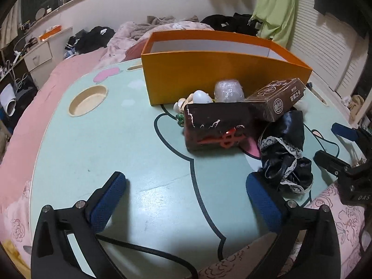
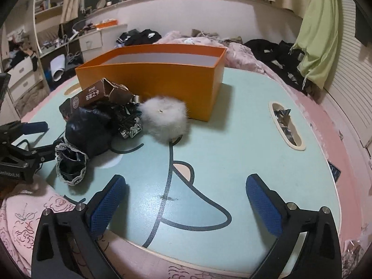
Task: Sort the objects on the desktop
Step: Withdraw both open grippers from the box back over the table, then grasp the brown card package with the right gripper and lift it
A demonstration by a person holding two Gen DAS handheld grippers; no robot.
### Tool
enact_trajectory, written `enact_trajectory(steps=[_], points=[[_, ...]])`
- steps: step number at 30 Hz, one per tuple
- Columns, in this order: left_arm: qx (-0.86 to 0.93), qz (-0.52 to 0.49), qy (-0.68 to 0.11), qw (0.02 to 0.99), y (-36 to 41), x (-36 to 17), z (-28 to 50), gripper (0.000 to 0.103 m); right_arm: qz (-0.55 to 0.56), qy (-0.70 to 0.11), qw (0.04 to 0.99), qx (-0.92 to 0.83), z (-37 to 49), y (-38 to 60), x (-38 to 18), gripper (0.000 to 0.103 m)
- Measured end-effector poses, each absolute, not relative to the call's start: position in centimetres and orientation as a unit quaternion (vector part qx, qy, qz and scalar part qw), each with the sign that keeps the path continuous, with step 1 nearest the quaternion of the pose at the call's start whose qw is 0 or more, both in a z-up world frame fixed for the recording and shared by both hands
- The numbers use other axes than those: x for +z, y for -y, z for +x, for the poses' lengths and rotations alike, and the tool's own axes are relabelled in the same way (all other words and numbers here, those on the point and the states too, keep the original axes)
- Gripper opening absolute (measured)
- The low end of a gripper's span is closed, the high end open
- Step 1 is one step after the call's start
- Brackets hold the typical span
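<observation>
An open orange box stands at the back of a mint lap table; it also shows in the right wrist view. In front of it lie a dark brown pouch, a brown card box, a black lace-trimmed cloth, a bubble-wrapped item and a white egg-shaped toy. A white fluffy ball lies by the box. My left gripper is open and empty, near the table's front. My right gripper is open and empty, short of the fluffy ball.
The table rests on a pink bed. It has a round cup recess and a slot holding foil wrappers. Clothes and bedding lie behind. A green curtain hangs at the right.
</observation>
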State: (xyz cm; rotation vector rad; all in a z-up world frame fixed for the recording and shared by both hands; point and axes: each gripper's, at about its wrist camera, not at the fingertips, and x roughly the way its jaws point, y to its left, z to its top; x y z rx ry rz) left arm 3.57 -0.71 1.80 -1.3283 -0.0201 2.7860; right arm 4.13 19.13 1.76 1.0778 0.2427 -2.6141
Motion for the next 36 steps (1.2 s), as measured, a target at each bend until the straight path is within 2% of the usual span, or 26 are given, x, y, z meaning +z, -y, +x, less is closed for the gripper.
enact_trajectory(steps=[17,23,25,27,36], points=[[0.904,-0.427,0.007,0.029,0.6,1.6,3.2,0.103,0.365,-0.062,0.154,-0.916,3.8,-19.6,2.0,0.103],[0.906,-0.421,0.009,0.028,0.6,1.4,3.4,0.103,0.327,-0.007,0.232,-0.916,3.8,-18.7,5.1,0.098],[0.907,-0.421,0.009,0.028,0.7,1.4,3.5,0.103,0.31,-0.024,0.25,-0.917,3.6,-16.8,6.5,0.098],[0.907,-0.421,0.009,0.029,0.7,1.4,3.5,0.103,0.285,-0.08,0.237,-0.925,3.2,-14.1,7.3,0.098],[0.907,-0.421,0.009,0.029,0.7,1.4,3.5,0.103,0.313,-0.17,0.237,-0.904,0.7,-8.5,6.3,0.098]])
